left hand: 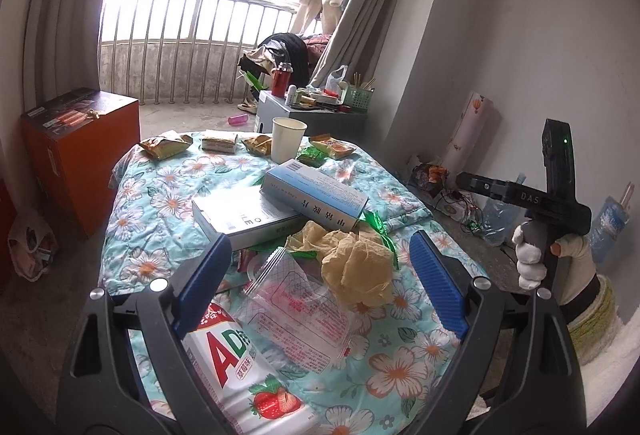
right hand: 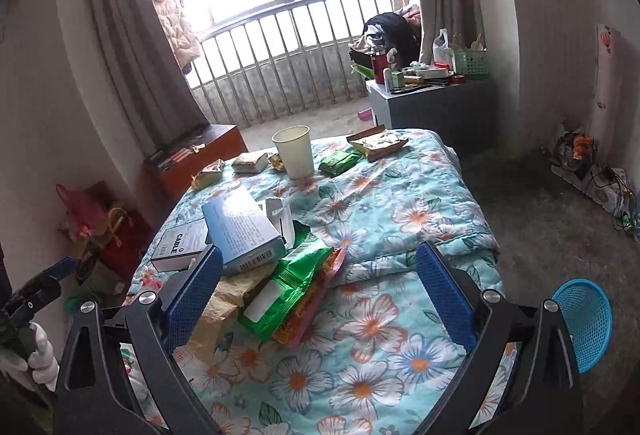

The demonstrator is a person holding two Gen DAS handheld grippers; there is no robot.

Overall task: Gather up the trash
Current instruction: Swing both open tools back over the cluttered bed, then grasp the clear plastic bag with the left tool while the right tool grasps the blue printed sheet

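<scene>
Large red letters "AD" stand on the white drink bottle (left hand: 244, 371), above smaller Chinese characters in a red frame that read 草莓味 and a picture of strawberries. The light blue carton (left hand: 316, 195) carries a line of Chinese characters along its side, seemingly 中诺胶片 (upside down from the left wrist view, so not certain). The white box (right hand: 182, 245) beneath it reads "CABLE" in the right wrist view. The black gripper handle (left hand: 532, 197) held by the gloved hand shows "DAS". Fine print on the clear plastic wrapper (left hand: 296, 311) is too small to read.
</scene>
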